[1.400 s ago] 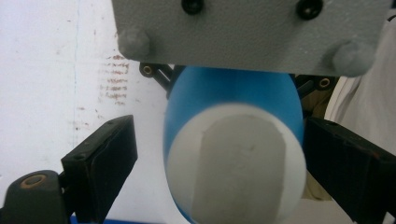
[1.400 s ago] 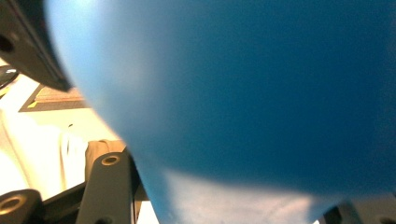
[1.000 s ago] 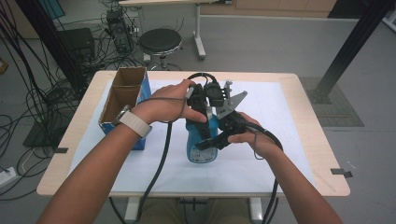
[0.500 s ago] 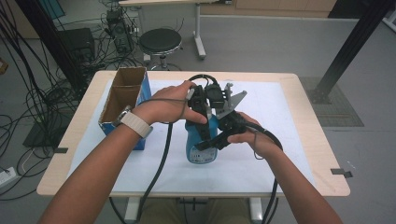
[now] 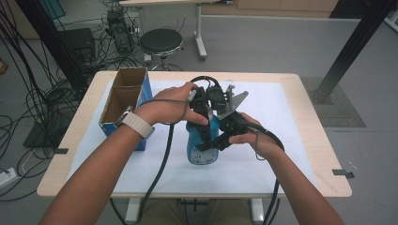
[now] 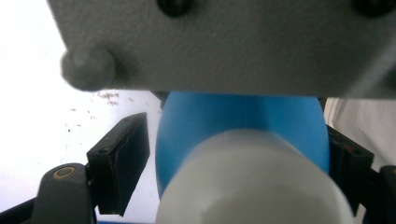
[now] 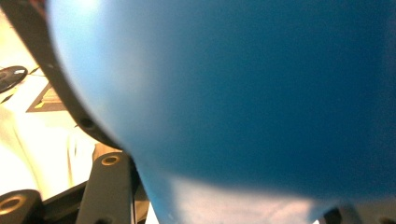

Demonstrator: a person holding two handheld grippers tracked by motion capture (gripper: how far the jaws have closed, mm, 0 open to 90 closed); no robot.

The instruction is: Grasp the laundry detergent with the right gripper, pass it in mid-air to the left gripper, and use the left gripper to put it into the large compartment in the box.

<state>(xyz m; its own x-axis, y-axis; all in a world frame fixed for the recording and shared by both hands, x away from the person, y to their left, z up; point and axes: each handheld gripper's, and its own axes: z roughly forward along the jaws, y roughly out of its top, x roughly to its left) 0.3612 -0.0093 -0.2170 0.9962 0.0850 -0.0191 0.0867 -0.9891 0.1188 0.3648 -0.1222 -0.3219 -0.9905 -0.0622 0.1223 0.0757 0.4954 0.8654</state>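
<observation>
Grey floor, a round stool (image 5: 161,41) and tangled cables lie beyond the wooden table (image 5: 300,93), whose top carries a white sheet (image 5: 277,112). High view: you hold a blue bottle (image 5: 202,150) upright on the sheet, just to the right of the open cardboard box (image 5: 123,101) at the table's left side. Your right gripper (image 5: 217,142) clamps the bottle's body from the right; your left gripper (image 5: 202,104) comes down on its top end, beside the box's near corner.

Left gripper view: the bottle's white cap (image 6: 252,182) sits between your two black fingers (image 6: 119,168), with its blue shoulder (image 6: 210,121) behind. The jaws have just been closing round the cap. A gap remains at the left pad, so the cap is bracketed, not yet pinched. A grey plate (image 6: 224,42) of the other gripper crosses the top.

Right gripper view: smooth, matte blue plastic (image 7: 243,93) presses close against the lens, with one black finger (image 7: 107,186) at its left; the jaws are pinching the bottle's body.

Progress, as a judgement: the bottle is steadied and the cap approached; gripping and turning the cap appears to remain.
</observation>
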